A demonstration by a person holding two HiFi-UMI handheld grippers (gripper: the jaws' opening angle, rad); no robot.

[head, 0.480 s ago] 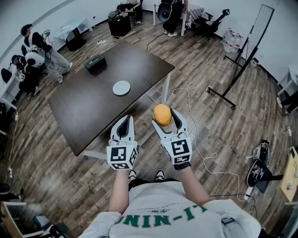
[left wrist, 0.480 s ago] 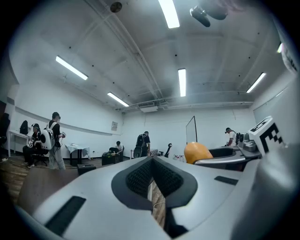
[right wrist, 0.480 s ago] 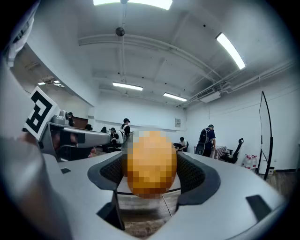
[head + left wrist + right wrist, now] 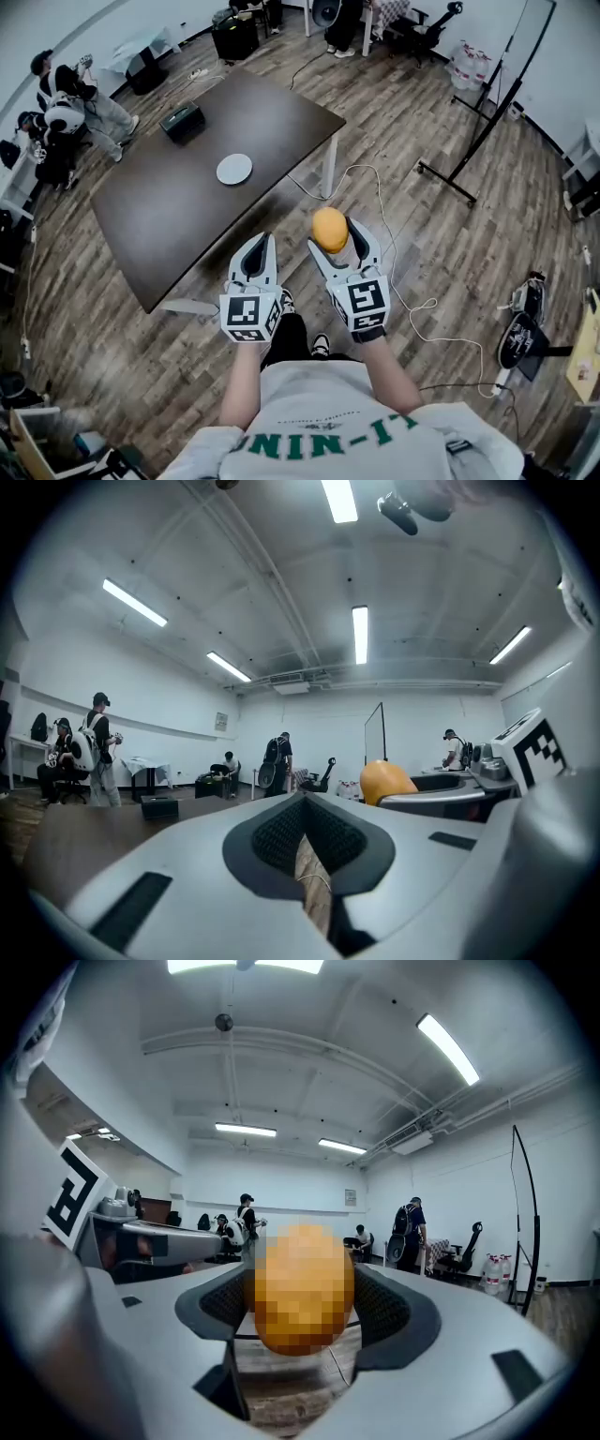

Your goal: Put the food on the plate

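A round orange food item [image 4: 329,229] sits between the jaws of my right gripper [image 4: 334,236], which is shut on it, held over the wood floor well short of the table. The same orange food [image 4: 302,1286] fills the middle of the right gripper view, pressed by both pads. My left gripper [image 4: 255,251] hangs beside it, shut with nothing between its pads [image 4: 305,841]. The small white plate [image 4: 234,169] lies on the dark brown table [image 4: 169,216], far ahead and to the left of both grippers.
A black box [image 4: 182,121] stands on the table's far end. A white cable [image 4: 394,272] loops over the floor to my right. A black stand [image 4: 469,150] rises at the right. People [image 4: 66,117] gather at the far left, more furniture along the back wall.
The table and plate have shifted slightly up and left in the head view. Both grippers keep their pose, the orange food still gripped in the right one.
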